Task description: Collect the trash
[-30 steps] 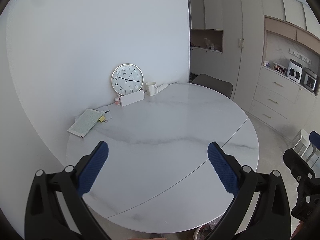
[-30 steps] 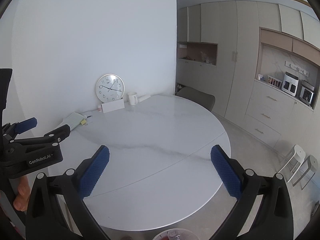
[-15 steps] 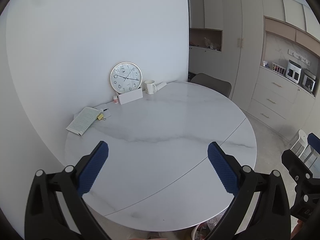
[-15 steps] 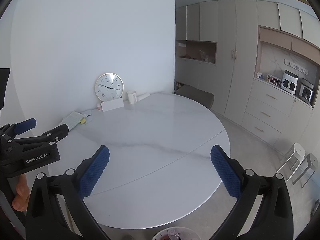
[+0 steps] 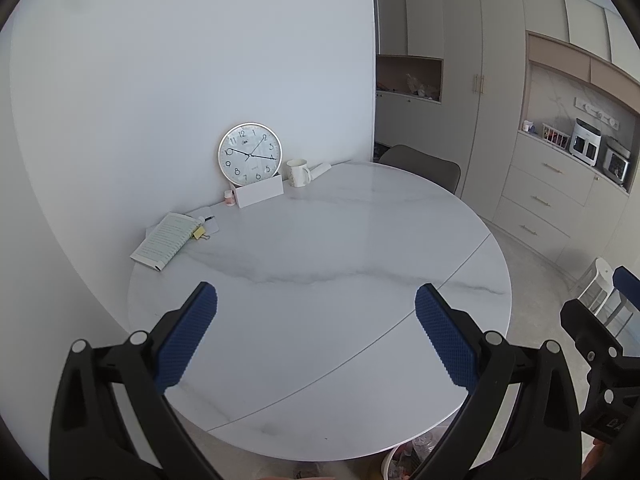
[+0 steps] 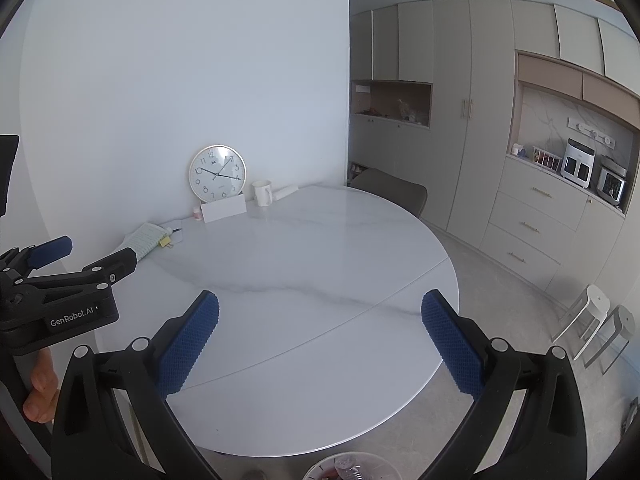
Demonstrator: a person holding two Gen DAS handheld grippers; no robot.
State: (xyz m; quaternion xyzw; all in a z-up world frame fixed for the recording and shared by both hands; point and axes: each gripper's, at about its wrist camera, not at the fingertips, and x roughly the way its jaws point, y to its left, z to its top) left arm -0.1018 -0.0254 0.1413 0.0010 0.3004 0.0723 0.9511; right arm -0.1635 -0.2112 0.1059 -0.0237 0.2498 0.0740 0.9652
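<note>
My left gripper [image 5: 316, 308] hangs open over the near half of a round white marble table [image 5: 340, 248], nothing between its blue pads. My right gripper [image 6: 320, 316] is open too, above the table's [image 6: 304, 256] front edge, and holds nothing. In the right wrist view the left gripper [image 6: 56, 260] shows from the side, held by a hand [image 6: 38, 388]. A white bin [image 6: 348, 466] with crumpled trash inside sits on the floor below the table's near rim; it also shows as a bin [image 5: 404, 460] in the left wrist view. No loose trash shows on the tabletop.
Along the wall stand a clock [image 5: 250, 152], a white card box [image 5: 260, 194], a mug [image 5: 298, 172], a small pink jar [image 5: 229, 198], and an open booklet [image 5: 164, 240] with a yellow clip [image 5: 199, 233]. A grey chair [image 5: 420, 164] is behind the table. Cabinets [image 5: 540, 200] and stools [image 6: 592, 320] stand right.
Both grippers have drawn back and a little up from the table, so more of its near edge and the bin below show. Neither has changed its opening.
</note>
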